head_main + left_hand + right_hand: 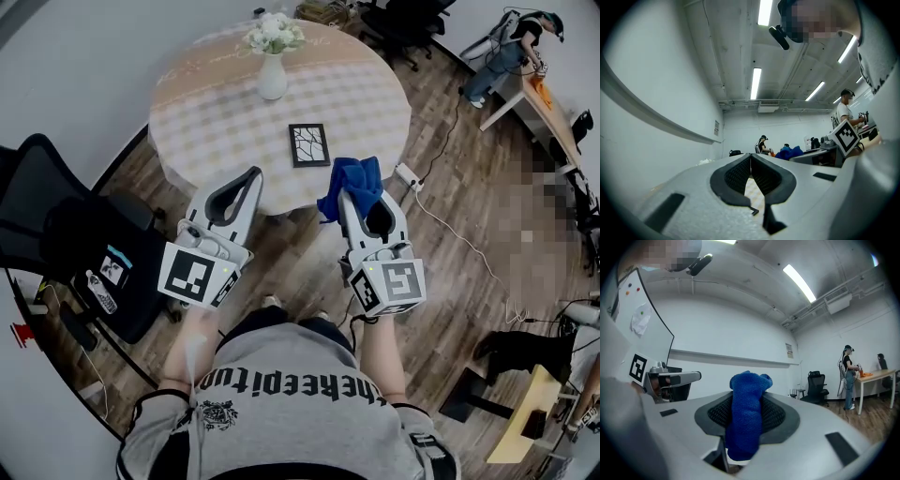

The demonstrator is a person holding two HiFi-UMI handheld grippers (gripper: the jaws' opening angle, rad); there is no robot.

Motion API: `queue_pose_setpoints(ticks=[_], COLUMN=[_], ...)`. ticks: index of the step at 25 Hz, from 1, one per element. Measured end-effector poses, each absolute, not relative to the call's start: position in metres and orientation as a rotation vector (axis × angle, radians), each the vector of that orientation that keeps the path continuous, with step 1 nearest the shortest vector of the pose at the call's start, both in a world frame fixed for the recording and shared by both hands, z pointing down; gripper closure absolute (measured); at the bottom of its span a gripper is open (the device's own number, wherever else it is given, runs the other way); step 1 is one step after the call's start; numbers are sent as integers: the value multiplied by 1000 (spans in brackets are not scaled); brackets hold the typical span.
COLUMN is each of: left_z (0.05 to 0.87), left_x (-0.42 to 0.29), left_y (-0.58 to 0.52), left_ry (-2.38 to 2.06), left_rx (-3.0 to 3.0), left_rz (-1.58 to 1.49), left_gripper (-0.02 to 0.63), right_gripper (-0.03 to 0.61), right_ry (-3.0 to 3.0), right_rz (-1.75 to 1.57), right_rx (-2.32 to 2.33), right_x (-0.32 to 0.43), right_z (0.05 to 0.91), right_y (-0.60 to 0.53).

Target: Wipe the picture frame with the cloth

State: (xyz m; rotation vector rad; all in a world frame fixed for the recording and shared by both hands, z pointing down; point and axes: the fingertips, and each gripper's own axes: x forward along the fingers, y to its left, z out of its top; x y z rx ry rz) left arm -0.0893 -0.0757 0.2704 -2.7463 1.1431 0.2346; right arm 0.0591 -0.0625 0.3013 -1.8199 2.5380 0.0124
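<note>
1. Two grippers hover off the near edge of the round worktop [216,103], over the wooden floor [300,253].
2. The left gripper [255,173] is empty; its fingers [740,173] are pressed together at the tips.
3. The right gripper [364,199] has its fingers pinching a blue cloth [352,183], which bunches up above the pads and hangs below them.
4. The picture frame [308,144] lies flat close to the worktop's near edge, apart from the cloth.
5. A white vase [272,75] of flowers stands towards the worktop's far edge.
</note>
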Motion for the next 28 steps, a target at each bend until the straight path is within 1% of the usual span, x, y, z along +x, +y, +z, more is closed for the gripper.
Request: queue_pose_setpoints(ticks=[28], left_z=[259], left_x=[-50], left_y=[-6], left_ry=[1339], left_rx=[-2639], left_rz=[216], left_gripper=[598], right_gripper=[433], right_ry=[2651], right_rz=[33], right_rx=[-1628], right_x=[99], right_z=[292], right_y=[-15])
